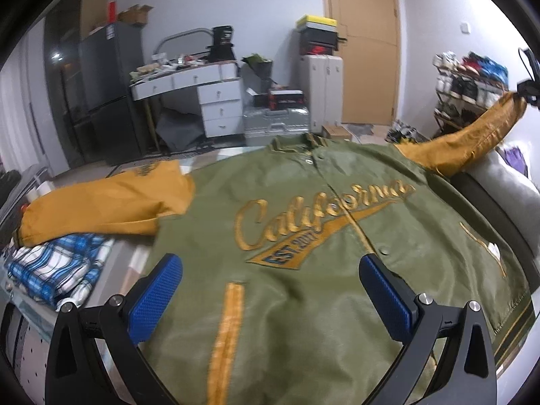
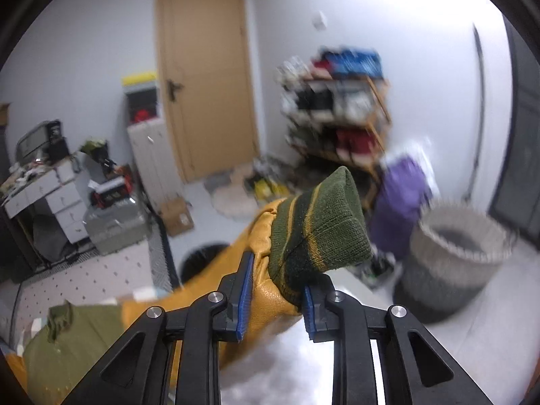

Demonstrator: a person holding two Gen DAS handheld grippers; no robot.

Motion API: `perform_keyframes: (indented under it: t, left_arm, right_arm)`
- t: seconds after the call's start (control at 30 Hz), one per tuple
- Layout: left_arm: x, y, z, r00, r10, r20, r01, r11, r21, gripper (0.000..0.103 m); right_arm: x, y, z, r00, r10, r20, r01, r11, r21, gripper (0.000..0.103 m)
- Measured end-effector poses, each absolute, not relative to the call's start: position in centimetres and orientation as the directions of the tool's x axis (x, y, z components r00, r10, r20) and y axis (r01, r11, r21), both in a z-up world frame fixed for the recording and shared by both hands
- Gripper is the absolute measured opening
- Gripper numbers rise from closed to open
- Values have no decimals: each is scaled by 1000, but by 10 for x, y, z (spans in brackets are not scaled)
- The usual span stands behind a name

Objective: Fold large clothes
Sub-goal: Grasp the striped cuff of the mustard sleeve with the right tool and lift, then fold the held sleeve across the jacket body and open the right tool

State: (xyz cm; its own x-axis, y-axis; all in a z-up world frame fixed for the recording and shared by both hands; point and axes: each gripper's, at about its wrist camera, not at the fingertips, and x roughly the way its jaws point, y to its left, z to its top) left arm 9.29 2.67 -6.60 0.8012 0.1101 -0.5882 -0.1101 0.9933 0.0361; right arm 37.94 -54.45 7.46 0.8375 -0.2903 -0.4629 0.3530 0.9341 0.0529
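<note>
Across the tabletop (image 1: 121, 270) lies an olive green jacket (image 1: 303, 229), front side up, with "California" stitched in mustard script over its chest and the snaps done up. Its collar points away from the left wrist camera. One mustard sleeve (image 1: 101, 206) rests flat on the left, partly over a blue and white plaid garment (image 1: 57, 263) at the table's near left corner. The left tongs (image 1: 270, 290) hover over the jacket's lower front, spread wide with nothing between the blue pads (image 1: 155, 297).

The other mustard sleeve (image 1: 472, 135) is raised off the surface, slanting up toward the right edge of the left view. The right tongs (image 2: 275, 300) are clamped on that sleeve just behind its green striped knit cuff (image 2: 320, 226), which sticks out past the pads. Beyond stand a wooden door (image 2: 206, 77), a shoe rack (image 2: 337, 111) and a grey woven basket (image 2: 455, 253), all blurred.
</note>
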Motion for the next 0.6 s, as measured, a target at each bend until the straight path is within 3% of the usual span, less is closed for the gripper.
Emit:
perform_keyframes:
  t: [0.17, 0.37, 0.5, 0.6]
  left_arm:
    - [83, 55, -65, 807, 143, -572, -175, 985, -1, 102]
    - [75, 85, -72, 798, 166, -579, -227, 973, -33, 102]
    - [64, 101, -73, 804, 185, -565, -248, 968, -37, 102]
    - [57, 111, -74, 801, 206, -562, -275, 961, -40, 102]
  right_arm:
    - [372, -431, 118, 933, -100, -345, 118, 993, 30, 21]
    - [356, -288, 120, 925, 202, -321, -205, 978, 24, 11]
    - [352, -195, 78, 831, 396, -391, -409, 911, 54, 11]
    - [353, -120, 4, 696, 493, -522, -533, 842, 84, 11]
